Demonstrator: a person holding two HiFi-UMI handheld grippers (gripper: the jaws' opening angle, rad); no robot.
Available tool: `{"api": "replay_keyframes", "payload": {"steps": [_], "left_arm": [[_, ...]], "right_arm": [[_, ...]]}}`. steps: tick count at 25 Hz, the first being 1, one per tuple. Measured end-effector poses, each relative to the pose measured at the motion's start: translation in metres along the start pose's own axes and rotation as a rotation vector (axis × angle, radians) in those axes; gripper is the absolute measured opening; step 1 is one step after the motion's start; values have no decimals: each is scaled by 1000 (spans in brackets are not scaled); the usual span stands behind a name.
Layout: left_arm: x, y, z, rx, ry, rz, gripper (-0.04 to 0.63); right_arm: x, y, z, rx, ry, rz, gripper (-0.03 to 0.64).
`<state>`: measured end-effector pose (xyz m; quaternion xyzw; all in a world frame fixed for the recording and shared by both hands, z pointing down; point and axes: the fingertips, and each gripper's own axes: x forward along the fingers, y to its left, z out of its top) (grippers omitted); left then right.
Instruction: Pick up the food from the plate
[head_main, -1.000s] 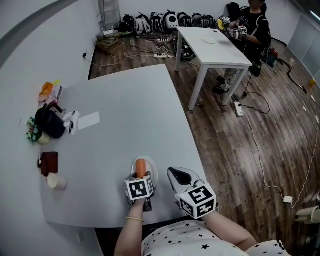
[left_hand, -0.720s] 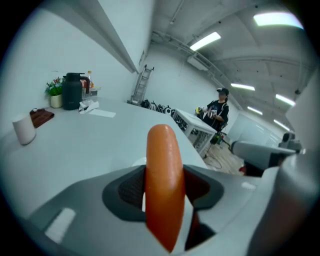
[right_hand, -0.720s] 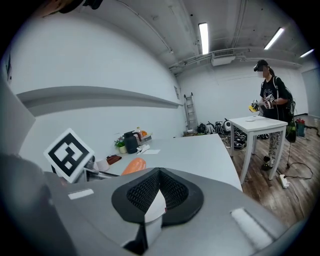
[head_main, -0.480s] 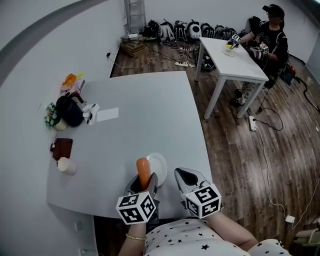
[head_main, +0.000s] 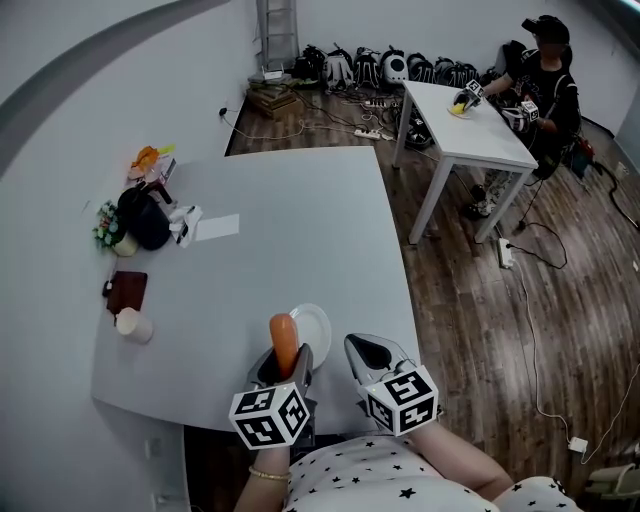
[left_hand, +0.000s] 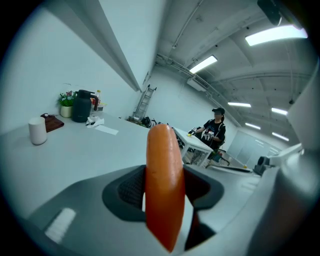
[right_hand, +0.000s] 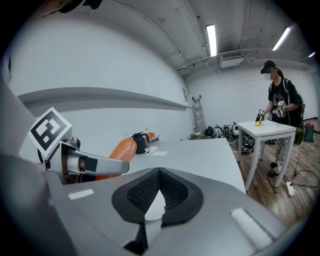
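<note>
An orange sausage-shaped piece of food (head_main: 284, 343) stands between the jaws of my left gripper (head_main: 285, 364), which is shut on it. In the left gripper view the food (left_hand: 162, 185) rises upright between the dark pads (left_hand: 131, 189). It hangs above the near left rim of the small white plate (head_main: 318, 325), off its surface. The plate lies near the front edge of the grey table (head_main: 290, 250). My right gripper (head_main: 362, 350) is just right of the plate, shut and holding nothing. In the right gripper view (right_hand: 157, 192) the food (right_hand: 116, 150) and the left gripper (right_hand: 85, 164) show at the left.
On the table's left side stand a white cup (head_main: 132, 325), a brown wallet (head_main: 126, 291), a black kettle (head_main: 145, 222) and a paper slip (head_main: 217, 227). Beyond it, a person (head_main: 545, 70) works at a white table (head_main: 462, 118). Cables lie on the wooden floor.
The left gripper has lifted the orange food off the plate and drawn it slightly toward me. The right gripper has stayed beside the plate.
</note>
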<state>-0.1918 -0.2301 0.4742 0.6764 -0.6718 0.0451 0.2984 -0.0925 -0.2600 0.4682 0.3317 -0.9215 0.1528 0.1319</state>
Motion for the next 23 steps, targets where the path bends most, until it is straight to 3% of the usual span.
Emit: {"api": "replay_keyframes", "payload": {"steps": [23], "left_arm": [[9,-9,7,27,5,-13,210]], "right_arm": [[-1,-6,7,-18,-23,-18,-2]]}}
